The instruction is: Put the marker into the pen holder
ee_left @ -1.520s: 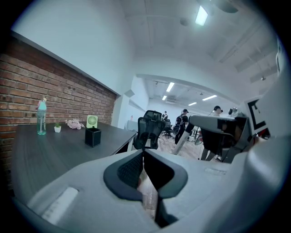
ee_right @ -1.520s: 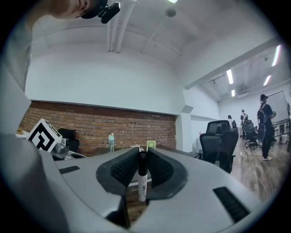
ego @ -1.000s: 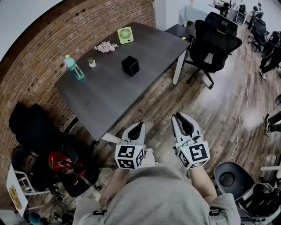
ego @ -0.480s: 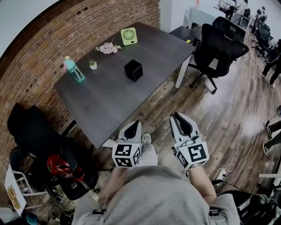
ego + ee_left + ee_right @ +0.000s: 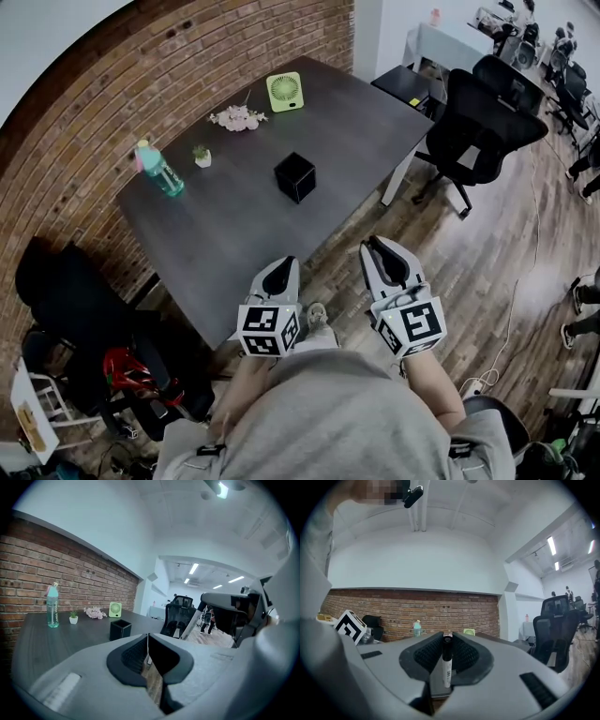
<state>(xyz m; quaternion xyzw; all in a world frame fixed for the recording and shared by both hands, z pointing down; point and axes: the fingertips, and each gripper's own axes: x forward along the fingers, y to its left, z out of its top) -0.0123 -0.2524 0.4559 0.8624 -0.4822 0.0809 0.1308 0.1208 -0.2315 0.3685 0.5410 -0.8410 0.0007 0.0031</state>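
**Colours in front of you**

Your left gripper (image 5: 281,270) and right gripper (image 5: 382,248) are pale grey with black ribbed pads (image 5: 427,656). Their cubes (image 5: 267,330) carry black-and-white square patterns. The marker (image 5: 446,667) has a white barrel with dark print and a black cap.

The table (image 5: 234,234) is dark charcoal. On it, the pen holder (image 5: 295,177) is black, the fan (image 5: 285,92) lime green, the bottle (image 5: 158,170) teal and the flowers (image 5: 236,117) pale pink. The small plant (image 5: 202,156) is green in a white pot.

The wall (image 5: 103,103) is red-brown brick, the floor (image 5: 469,253) brown wood planks, and the office chair (image 5: 483,127) black. Your sweater (image 5: 337,422) is grey.
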